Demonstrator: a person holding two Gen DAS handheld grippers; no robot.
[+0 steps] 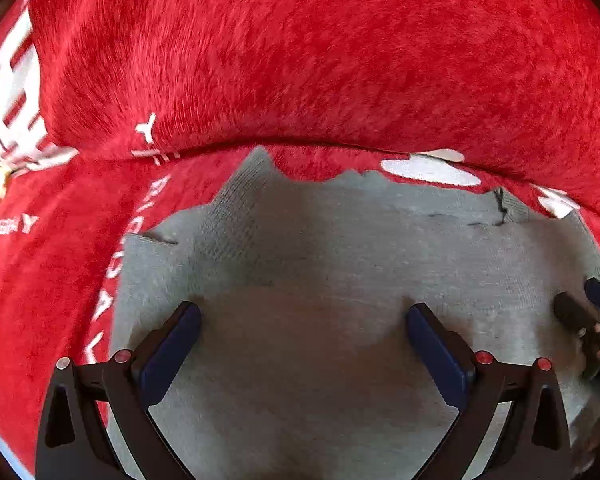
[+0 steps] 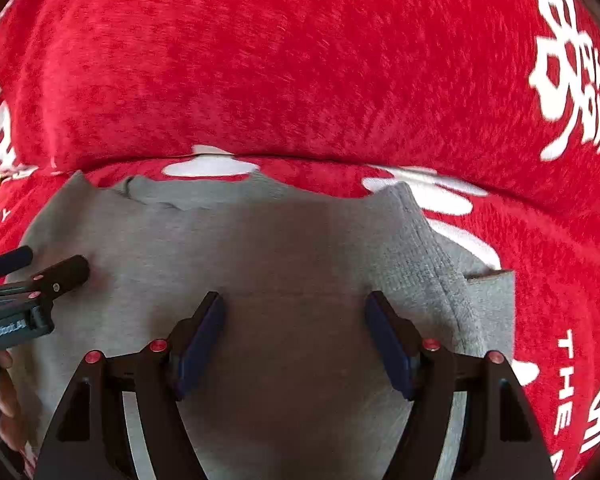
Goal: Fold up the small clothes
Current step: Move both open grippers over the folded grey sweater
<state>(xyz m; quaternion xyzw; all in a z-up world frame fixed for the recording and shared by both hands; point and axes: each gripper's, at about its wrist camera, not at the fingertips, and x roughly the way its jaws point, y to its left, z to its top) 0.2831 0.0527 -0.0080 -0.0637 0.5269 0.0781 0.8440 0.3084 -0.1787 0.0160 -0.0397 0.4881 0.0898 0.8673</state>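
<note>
A small grey knit garment (image 1: 340, 248) lies flat on a red cloth with white lettering (image 1: 300, 60). It also shows in the right wrist view (image 2: 260, 240), with a ribbed edge (image 2: 420, 264) at its right. My left gripper (image 1: 304, 320) is open and empty just above the garment's left part. My right gripper (image 2: 294, 308) is open and empty above its right part. The right gripper's fingers (image 1: 580, 312) show at the right edge of the left wrist view. The left gripper's fingers (image 2: 64, 272) show at the left of the right wrist view.
The red cloth (image 2: 300, 60) covers the whole surface and rises in a fold or cushion edge (image 2: 340, 158) just behind the garment. White printed characters (image 2: 572, 80) mark it at the right.
</note>
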